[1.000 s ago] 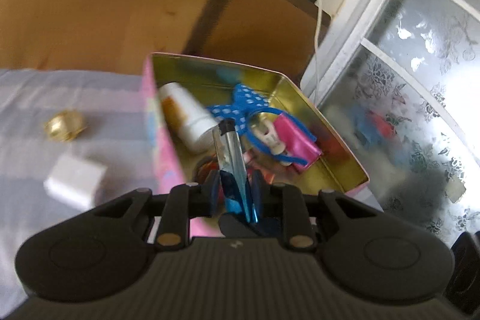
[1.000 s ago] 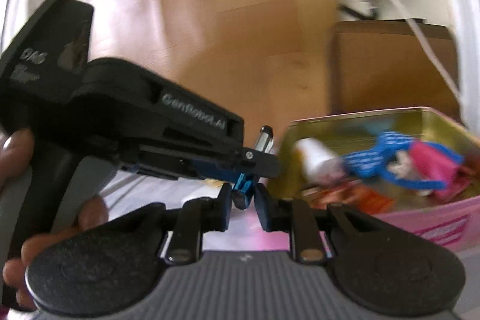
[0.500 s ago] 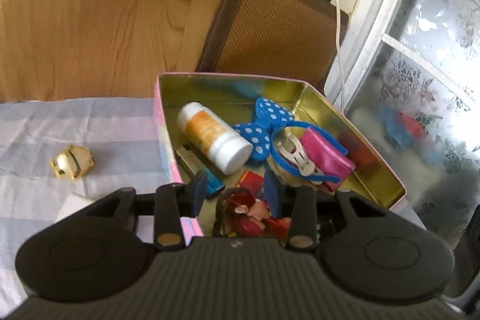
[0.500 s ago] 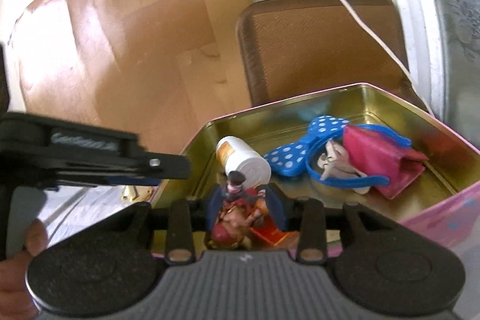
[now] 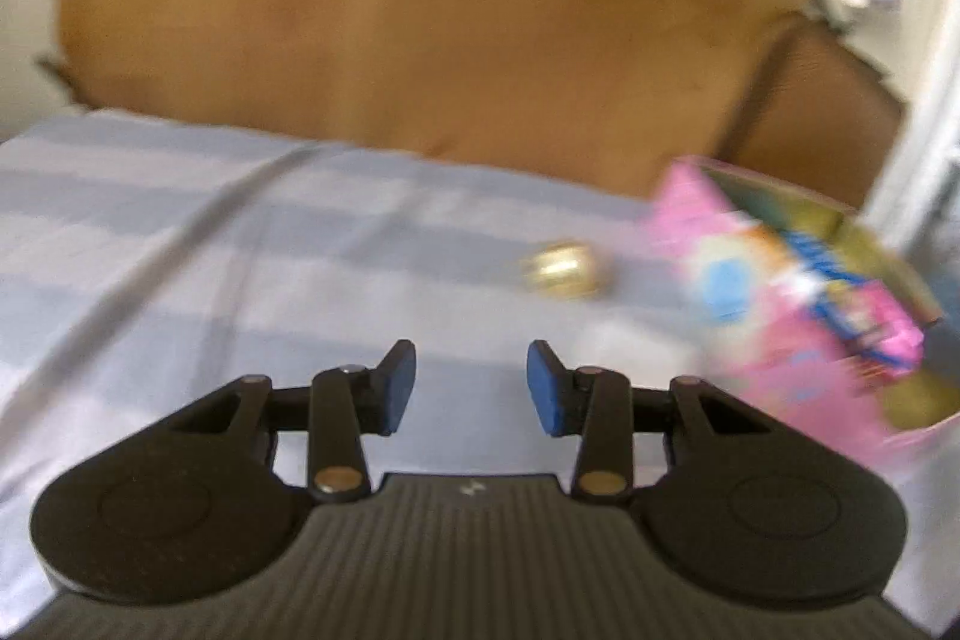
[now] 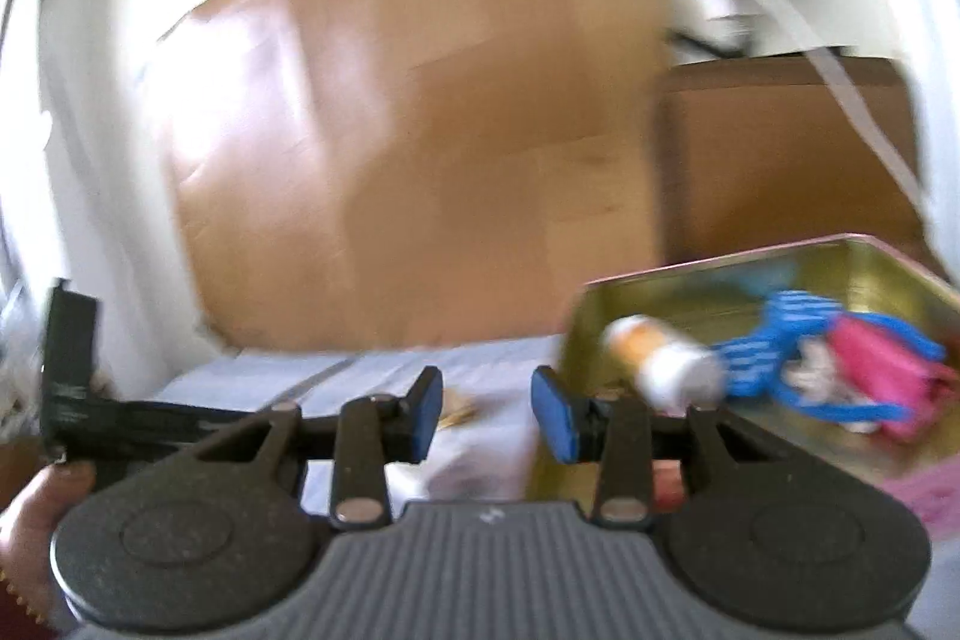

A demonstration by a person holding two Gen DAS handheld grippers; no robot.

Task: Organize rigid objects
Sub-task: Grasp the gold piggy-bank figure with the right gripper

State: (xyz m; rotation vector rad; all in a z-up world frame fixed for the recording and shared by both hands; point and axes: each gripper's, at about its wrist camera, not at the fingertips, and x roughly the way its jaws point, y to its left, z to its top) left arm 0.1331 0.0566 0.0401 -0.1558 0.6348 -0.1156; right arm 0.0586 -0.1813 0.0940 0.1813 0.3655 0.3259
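Both grippers had just let go – jaws part-open, nothing between. Left gripper point(image 5: 471, 388), its tube dropped in the tin point(image 5: 774, 292), swung out over striped cloth point(image 5: 240, 244) toward gold trinket point(image 5: 564, 270). Right gripper point(image 6: 487, 413) hung beside tin – bottle point(image 6: 663, 361), bow point(image 6: 780, 334), pink pouch point(image 6: 882, 361) inside; figurine blurred. Likely 2 fewer strays.

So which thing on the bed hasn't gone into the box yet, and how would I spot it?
Start from the striped grey sheet over the bed, then find the pink tin at its right side. Just left of the tin, lying alone on the sheet, is a small gold ball. It is the only shiny gold, rounded thing out there; the tin's contents are blue, pink and white.
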